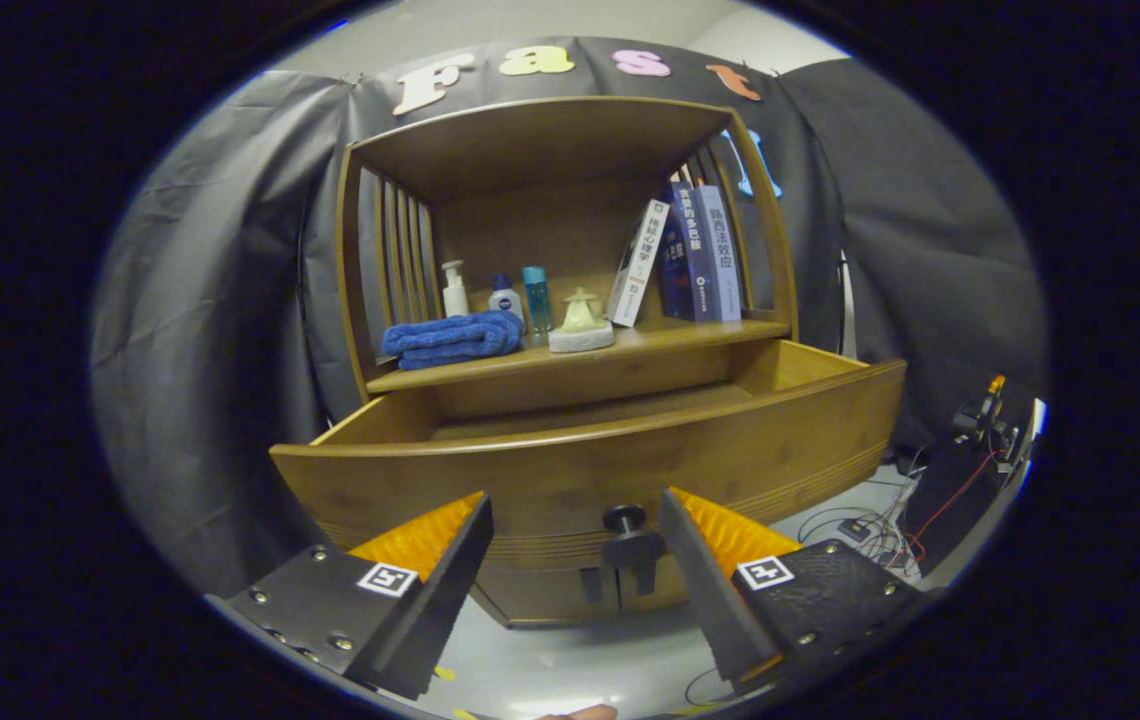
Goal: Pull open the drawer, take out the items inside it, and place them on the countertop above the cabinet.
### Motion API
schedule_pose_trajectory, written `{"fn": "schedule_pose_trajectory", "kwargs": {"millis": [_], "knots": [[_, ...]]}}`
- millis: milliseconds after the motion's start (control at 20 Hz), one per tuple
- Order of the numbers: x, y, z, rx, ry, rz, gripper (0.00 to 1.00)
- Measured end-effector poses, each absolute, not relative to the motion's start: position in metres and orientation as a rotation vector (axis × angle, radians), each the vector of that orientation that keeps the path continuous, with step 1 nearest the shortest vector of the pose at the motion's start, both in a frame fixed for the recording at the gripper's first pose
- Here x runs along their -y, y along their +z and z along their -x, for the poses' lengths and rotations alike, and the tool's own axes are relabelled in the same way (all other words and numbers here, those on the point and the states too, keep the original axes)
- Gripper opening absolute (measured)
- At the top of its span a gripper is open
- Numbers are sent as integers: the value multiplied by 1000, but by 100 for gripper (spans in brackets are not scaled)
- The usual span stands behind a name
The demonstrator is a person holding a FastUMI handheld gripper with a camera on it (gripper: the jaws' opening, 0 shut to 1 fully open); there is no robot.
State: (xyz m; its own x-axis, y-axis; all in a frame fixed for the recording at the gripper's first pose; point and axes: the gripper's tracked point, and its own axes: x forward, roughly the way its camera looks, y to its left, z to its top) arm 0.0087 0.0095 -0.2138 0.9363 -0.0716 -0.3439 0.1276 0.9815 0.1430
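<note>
The fisheye camera rides on the hand-held gripper (575, 560), looking forward along its two spread fingers and slightly upward at the front of the brown wooden cabinet (570, 300) from close by, level with its pulled-out wooden drawer (590, 460), whose dark round knob (624, 518) sits between the fingers.

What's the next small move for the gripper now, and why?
Probably lift the gripper up over the drawer front. The drawer is already pulled out, the open fingers hold nothing beside the knob, and the drawer's contents are hidden behind its front.
</note>
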Motion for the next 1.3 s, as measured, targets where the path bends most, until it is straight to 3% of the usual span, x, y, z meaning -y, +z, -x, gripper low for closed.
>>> {"fn": "schedule_pose_trajectory", "kwargs": {"millis": [1300], "knots": [[-23,-230,-39,-369,-43,-167,100]]}}
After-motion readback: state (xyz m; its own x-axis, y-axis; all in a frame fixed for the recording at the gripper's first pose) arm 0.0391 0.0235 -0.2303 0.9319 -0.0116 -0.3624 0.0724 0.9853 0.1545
